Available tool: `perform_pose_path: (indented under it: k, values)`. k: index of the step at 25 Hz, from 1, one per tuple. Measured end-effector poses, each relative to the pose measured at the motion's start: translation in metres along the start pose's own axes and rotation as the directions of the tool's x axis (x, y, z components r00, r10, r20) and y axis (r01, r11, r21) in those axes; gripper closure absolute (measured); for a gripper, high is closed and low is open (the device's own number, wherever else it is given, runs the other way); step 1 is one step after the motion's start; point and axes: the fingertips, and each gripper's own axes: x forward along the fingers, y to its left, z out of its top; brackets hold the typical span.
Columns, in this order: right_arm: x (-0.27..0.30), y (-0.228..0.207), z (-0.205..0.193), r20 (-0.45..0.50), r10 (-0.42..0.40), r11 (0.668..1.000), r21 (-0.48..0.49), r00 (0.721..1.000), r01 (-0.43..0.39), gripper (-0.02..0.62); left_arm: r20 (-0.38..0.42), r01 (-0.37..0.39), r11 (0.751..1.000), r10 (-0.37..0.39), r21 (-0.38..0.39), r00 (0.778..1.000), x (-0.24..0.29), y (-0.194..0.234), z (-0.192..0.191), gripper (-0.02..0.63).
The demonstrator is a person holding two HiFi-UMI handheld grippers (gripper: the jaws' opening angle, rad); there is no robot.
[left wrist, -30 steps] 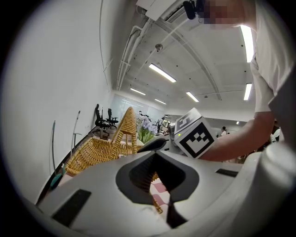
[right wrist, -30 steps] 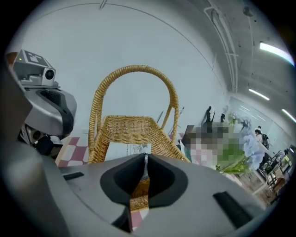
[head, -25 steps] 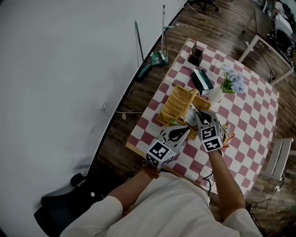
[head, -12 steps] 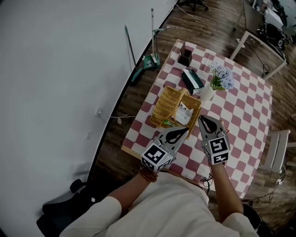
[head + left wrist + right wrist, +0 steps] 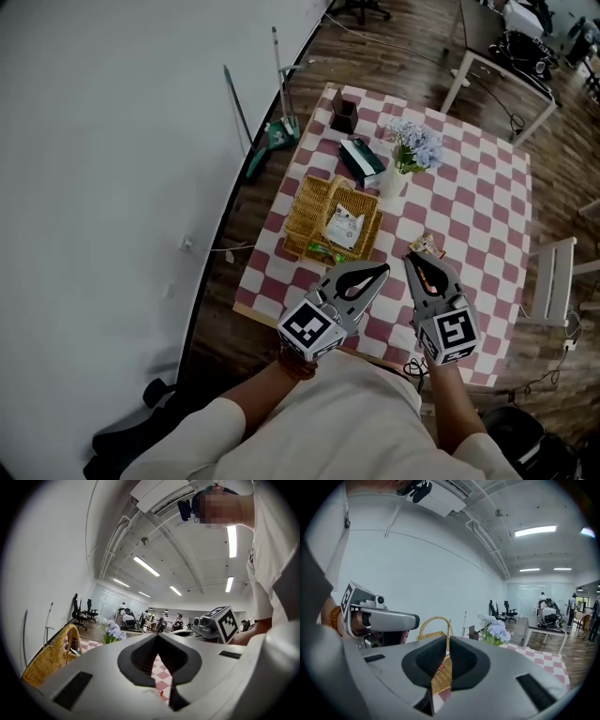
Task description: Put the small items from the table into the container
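Table [image 5: 469,216] under its red-and-white check cloth is the biggest thing on my feed. It runs away from me, with one long side toward the white wall. On its wall side sits the woven basket [image 5: 307,208], which is the container. Both claws hang over the table's near edge and point away from me across the cloth. The left gripper [image 5: 157,638] has its pads pressed together at the tip with nothing between them; only checked cloth shows through the hollow behind. The right gripper [image 5: 447,641] has its pads a thin slit apart, and I make out nothing pinched there; basket weave and a fleck of red show through the slit. Beyond the basket stand pale blue flowers [image 5: 415,145] in a white vase. Beside them a green box [image 5: 361,161] lies with its long axis slanting from the far wall side toward the vase. A dark brown box [image 5: 343,111] stands near the far corner. In the basket a white packet [image 5: 345,225] lies flat, its long axis running roughly from me toward the far edge. A small green item [image 5: 323,251] lies along the basket's near wall. On the cloth just beyond the right claw's tip lies one small packet [image 5: 427,247], too small on my screen to tell which way it points.
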Motion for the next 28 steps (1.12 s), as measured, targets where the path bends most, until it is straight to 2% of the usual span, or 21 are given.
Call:
perform_pose_path:
  k: [5, 18, 23, 28]
  values:
    - [-0.04, -0.005, 0.014, 0.04, -0.043, 0.999, 0.008, 0.998, 0.043, 0.551, -0.002, 0.061, 0.998, -0.061, -0.034, 0.998, 0.009, -0.035, 0.014, 0.577]
    - [-0.127, -0.015, 0.026, 0.115, -0.159, 0.986, 0.058, 0.981, 0.154, 0.552, -0.003, 0.22, 0.975, -0.22, 0.004, 0.975, 0.03, -0.103, 0.035, 0.578]
    - [-0.139, -0.017, 0.024, 0.115, -0.186, 0.981, 0.074, 0.976, 0.178, 0.552, -0.013, 0.246, 0.969, -0.246, -0.01, 0.969, 0.033, -0.114, 0.034, 0.578]
    - [-0.139, -0.017, 0.023, 0.111, -0.191, 0.981, 0.066, 0.975, 0.185, 0.552, -0.027, 0.26, 0.965, -0.26, 0.013, 0.965, 0.032, -0.116, 0.03, 0.578]
